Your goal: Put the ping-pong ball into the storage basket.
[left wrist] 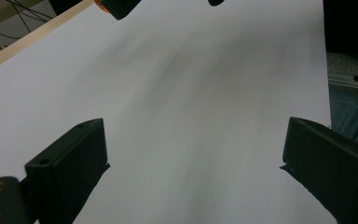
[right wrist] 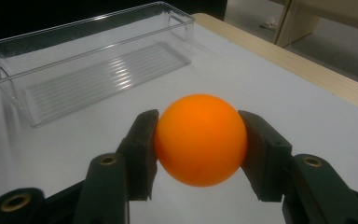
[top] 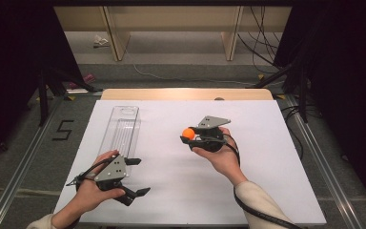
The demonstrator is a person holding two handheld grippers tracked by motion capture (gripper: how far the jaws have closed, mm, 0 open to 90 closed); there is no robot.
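Right gripper (top: 189, 136) was clamped on an orange ping-pong ball (top: 188, 133), held up off the white tabletop (top: 181, 191) around the middle, a bit right of centre. In the right gripper view, ball (right wrist: 200, 140) squeezed between both black pads (right wrist: 142, 151), one on each side, nothing else touching it. Pointed left-ish toward the clear plastic bin (top: 121, 129).

Bin was lying long-ways on the left half of the tabletop, running near to far, ribbed bottom visible, nothing inside as far as could be seen. Same bin (right wrist: 88, 65) sat well beyond the ball in the right gripper view, well apart from it.

Left gripper (top: 138, 176) was down at the near left, just off the near end of the bin, jaws spread wide apart with nothing between. Left gripper view backed that up: two black pads (left wrist: 72, 158) far apart, just bare white tabletop (left wrist: 191, 116) in the gap. Tiny sliver of orange (left wrist: 100, 5) peeking at the top edge there, next to a dark jaw tip.

Wooden table edge (top: 186, 94) poking out past the far side of the white top.
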